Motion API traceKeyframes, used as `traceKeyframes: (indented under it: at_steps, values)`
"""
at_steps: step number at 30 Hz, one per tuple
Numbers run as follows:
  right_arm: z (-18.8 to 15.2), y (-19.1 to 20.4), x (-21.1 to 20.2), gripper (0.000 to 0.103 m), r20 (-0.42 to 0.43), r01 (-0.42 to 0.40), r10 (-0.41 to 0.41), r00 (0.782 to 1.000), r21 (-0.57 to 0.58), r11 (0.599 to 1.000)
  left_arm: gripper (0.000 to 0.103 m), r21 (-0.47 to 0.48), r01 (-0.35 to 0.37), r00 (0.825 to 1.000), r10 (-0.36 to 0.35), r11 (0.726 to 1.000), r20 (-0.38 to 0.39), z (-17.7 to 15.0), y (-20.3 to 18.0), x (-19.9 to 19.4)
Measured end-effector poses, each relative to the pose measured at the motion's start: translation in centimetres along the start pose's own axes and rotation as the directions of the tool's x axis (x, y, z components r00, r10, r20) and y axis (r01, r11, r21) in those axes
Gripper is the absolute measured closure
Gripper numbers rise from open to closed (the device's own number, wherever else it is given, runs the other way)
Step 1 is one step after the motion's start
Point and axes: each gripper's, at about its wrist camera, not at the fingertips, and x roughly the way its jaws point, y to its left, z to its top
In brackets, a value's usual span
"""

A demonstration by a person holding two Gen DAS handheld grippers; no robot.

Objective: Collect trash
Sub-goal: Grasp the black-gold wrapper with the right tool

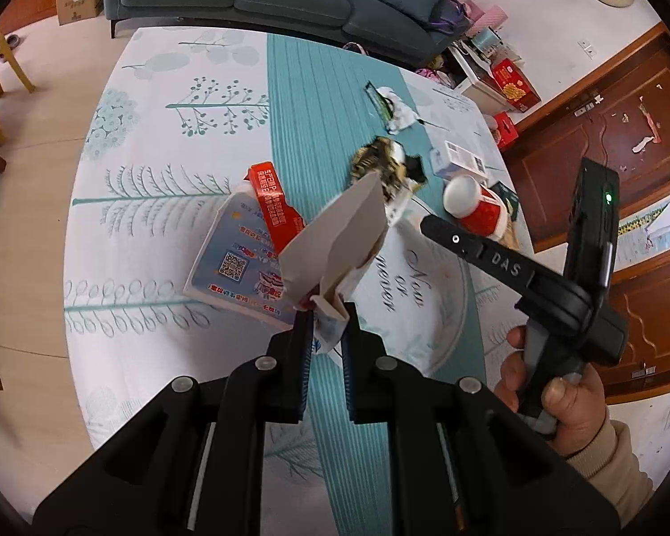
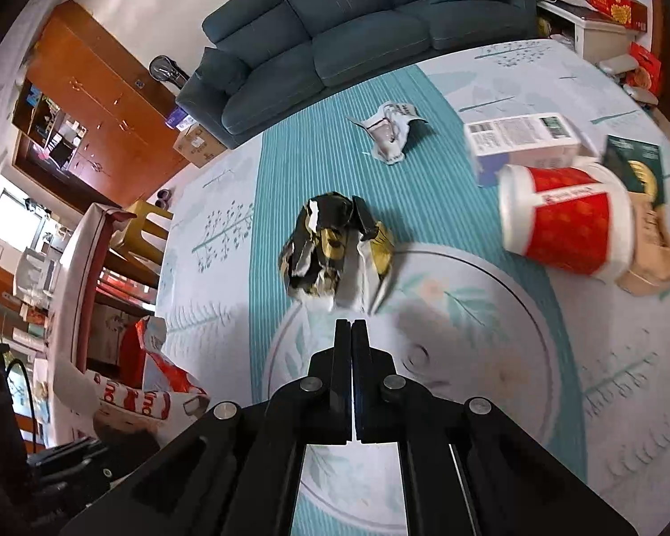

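Above the table (image 1: 156,89) my left tongs (image 1: 326,326) pinch a flattened carton (image 1: 335,245), right tongs (image 2: 350,328) closed empty just short of the crumpled wrapper (image 2: 335,250); I'd reopen wide and straddle it.

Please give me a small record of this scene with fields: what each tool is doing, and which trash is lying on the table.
left tool: shut on a flattened carton, lifted above the table
right tool: shut, nothing between its pads
nearest trash to right tool: crumpled black-and-gold wrapper, on the teal stripe
further trash: white crumpled wrapper
right side of table: red-and-white cup on its side, white box behind it
surface: tablecloth with leaf print
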Motion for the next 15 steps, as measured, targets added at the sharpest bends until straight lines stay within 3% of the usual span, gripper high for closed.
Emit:
traceKeyframes:
  at_steps: [3,4,6,7,8,15]
  values:
    - [0.4,-0.9,-0.9,0.101,0.002,-0.035,0.035,0.999,0.057,0.998,0.094,-0.005,0.006,1.0,-0.006,1.0,0.007,-1.0,-0.5,-0.7]
    - [0.7,-1.1,-1.0,0.097,0.007,-0.047,0.046,0.999,0.081,0.996,0.094,-0.004,0.006,1.0,-0.006,1.0,0.009,-1.2,-0.6,-0.9]
    - [1.5,-1.7,-1.3,0.074,0.016,-0.06,0.059,0.998,0.104,0.993,0.094,-0.007,0.0,1.0,0.0,1.0,0.018,-1.2,-0.6,-1.2]
    - [1.9,-1.9,-1.5,0.055,0.021,-0.064,0.062,0.998,0.111,0.992,0.094,-0.008,-0.002,1.0,0.003,1.0,0.021,-1.1,-0.6,-1.3]
    - [2.4,-1.9,-1.2,0.046,0.031,-0.071,0.068,0.997,0.118,0.99,0.094,-0.012,-0.005,1.0,0.006,1.0,0.025,-0.7,-0.4,-1.4]
    - [5.3,-1.2,3.7,0.046,-0.02,-0.04,0.043,0.999,0.121,0.992,0.094,-0.048,-0.015,0.998,0.018,0.999,0.058,2.1,1.5,-1.4]
